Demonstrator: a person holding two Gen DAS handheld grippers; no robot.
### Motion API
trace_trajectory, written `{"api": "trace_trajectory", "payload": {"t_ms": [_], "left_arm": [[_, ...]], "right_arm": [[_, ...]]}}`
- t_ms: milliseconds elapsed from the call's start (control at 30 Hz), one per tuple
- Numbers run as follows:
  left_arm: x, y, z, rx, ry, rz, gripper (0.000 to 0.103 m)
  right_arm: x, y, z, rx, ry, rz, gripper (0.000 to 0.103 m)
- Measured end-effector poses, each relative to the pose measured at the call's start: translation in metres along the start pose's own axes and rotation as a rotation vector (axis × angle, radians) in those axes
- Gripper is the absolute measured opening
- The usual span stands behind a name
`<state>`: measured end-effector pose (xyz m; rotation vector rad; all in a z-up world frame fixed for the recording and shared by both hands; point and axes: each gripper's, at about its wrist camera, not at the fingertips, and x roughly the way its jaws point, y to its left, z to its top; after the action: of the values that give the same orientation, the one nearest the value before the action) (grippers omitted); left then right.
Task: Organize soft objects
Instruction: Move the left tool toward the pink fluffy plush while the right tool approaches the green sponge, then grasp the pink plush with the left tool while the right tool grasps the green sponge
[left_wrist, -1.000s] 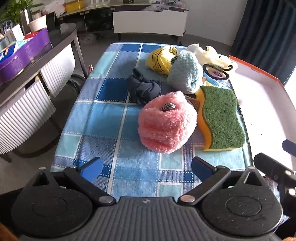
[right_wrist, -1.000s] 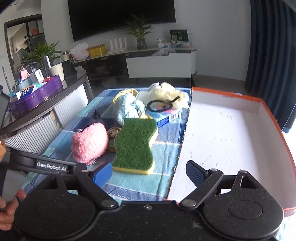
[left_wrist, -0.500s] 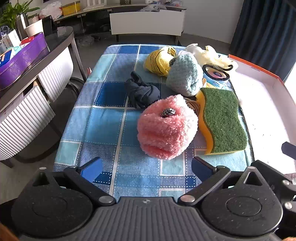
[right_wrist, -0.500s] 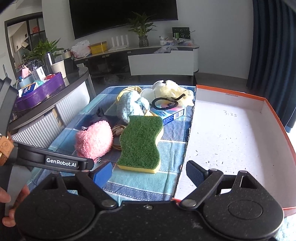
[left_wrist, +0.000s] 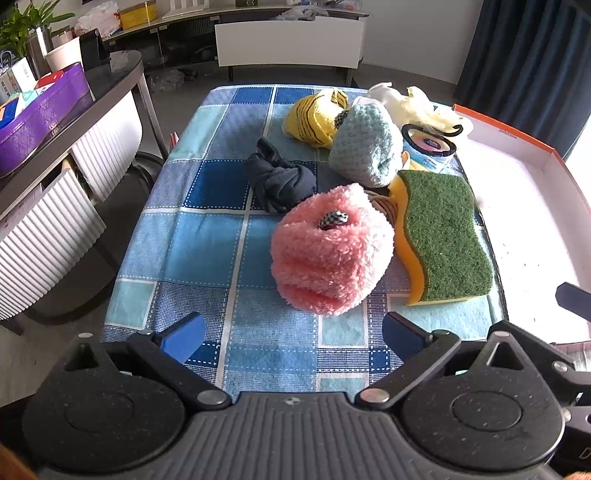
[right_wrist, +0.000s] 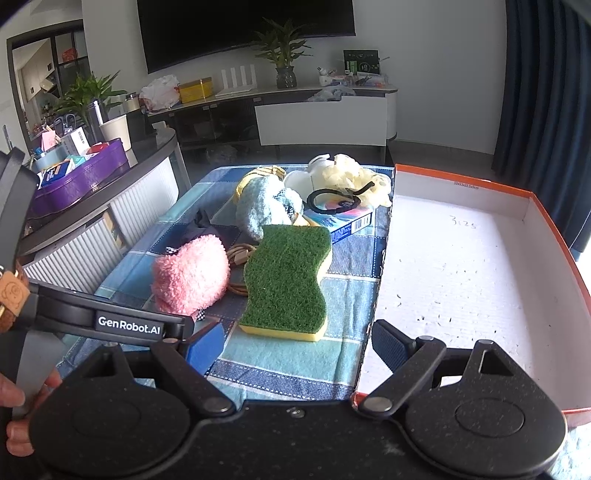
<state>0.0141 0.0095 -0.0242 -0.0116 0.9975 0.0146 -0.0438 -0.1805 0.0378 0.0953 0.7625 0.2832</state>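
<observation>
**Both grippers wide open before the pink plush, nothing taken yet**

Left gripper (left_wrist: 291, 334): spread wide, holding nothing, aimed at the pink plush (left_wrist: 330, 254) from the near side. Right gripper (right_wrist: 297, 341): also spread wide and empty, to the right of the plush, partly above the near edge of the box (right_wrist: 554, 251).

Places, all counted from the pink plush on the checked cloth (left_wrist: 207, 236):
- touching on the right: green and yellow sponge (left_wrist: 445, 236), leaning with one long edge lifted, probably because of the cord (right_wrist: 240, 254) that lies between the two;
- just behind, to the left: dark cloth bundle (left_wrist: 280, 181);
- behind: light blue knitted piece (left_wrist: 365, 149), then the yellow striped piece (left_wrist: 316, 116);
- far behind on the right: cream gloves (left_wrist: 410, 105) and a black ring (right_wrist: 334, 199) on a flat blue packet (right_wrist: 351, 221);
- well to the right: white box with orange rim, nothing inside.

Likely reason for this layout: soft things heaped together on the cloth, box beside as the goal. Plush nearest, so probably first to be picked. Judged stage: beginning, no piece sorted yet. Caution for the grasp: sponge in contact, may be dragged along.
</observation>
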Motion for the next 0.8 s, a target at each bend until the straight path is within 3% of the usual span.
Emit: {"api": "trace_trajectory", "payload": {"t_ms": [800], "left_arm": [[0.0068,0.001,0.0038,-0.002,0.009,0.0,0.103]], "right_arm": [[0.0045,-0.0015,-0.0005,0.032,0.016,-0.003,0.102]]}}
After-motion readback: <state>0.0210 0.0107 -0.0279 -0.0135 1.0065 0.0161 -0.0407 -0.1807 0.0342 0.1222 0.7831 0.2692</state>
